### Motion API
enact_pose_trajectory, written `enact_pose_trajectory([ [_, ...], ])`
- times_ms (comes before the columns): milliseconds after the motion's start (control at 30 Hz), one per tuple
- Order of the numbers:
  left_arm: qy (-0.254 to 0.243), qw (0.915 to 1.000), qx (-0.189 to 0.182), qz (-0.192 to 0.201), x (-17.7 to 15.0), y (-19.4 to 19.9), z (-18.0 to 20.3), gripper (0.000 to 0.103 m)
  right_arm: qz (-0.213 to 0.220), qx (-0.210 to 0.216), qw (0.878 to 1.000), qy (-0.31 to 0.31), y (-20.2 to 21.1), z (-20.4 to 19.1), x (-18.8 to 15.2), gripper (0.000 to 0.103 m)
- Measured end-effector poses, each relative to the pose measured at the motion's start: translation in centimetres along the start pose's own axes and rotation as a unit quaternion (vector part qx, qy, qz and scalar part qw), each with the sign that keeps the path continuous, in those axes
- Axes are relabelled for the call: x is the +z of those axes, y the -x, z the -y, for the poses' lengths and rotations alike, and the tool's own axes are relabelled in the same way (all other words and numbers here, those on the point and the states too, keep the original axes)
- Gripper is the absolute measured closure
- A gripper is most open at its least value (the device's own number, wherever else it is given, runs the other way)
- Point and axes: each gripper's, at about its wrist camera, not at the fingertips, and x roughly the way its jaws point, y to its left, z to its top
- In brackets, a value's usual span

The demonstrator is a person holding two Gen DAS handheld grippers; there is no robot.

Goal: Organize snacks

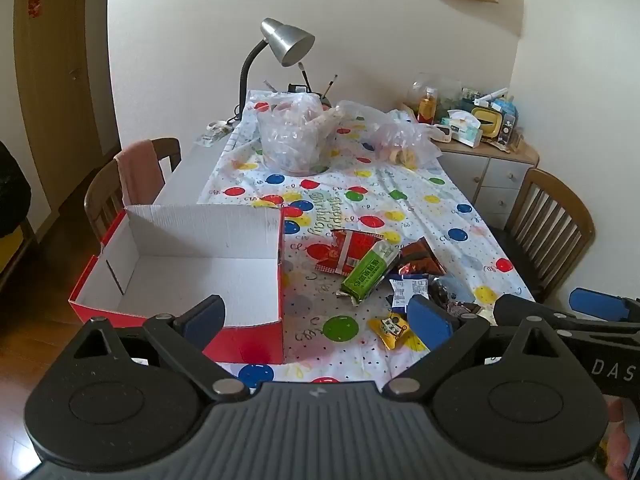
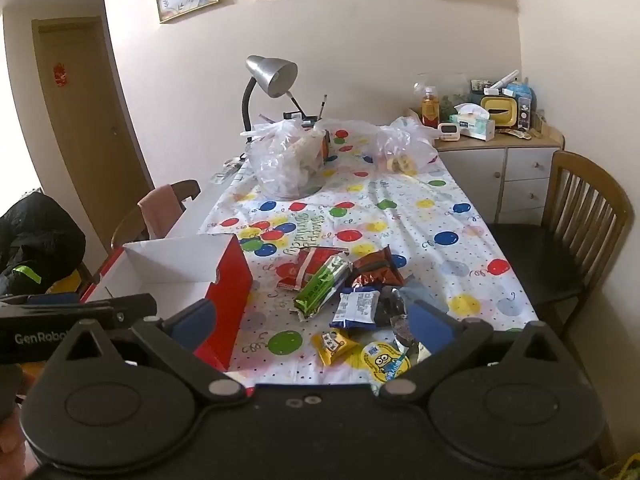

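Your left gripper [image 1: 318, 318] and your right gripper [image 2: 312, 320] both hang with jaws spread wide and nothing between them. The red cardboard box with a white inside [image 1: 180, 264] sits empty at the table's near left corner. Just to its right, the loose heap of foil snack packets [image 2: 348, 288] lies on the balloon-print tablecloth [image 1: 400, 196]. The long green packet [image 1: 366, 274] lies across the red one [image 1: 344, 252].

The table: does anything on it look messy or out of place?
Yes. The snack packets lie in a loose, overlapping heap on the tablecloth beside the red box, which sits open and empty. Nothing looks spilled or torn.
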Motion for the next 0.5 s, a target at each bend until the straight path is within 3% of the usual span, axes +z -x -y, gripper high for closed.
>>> enact_pose_trajectory([
  [500,0.000,1.0000,-0.002,0.003,0.34,-0.10,0.31,0.004,-0.001,-0.009,1.000,0.001,-0.08,-0.65,0.00,0.000],
])
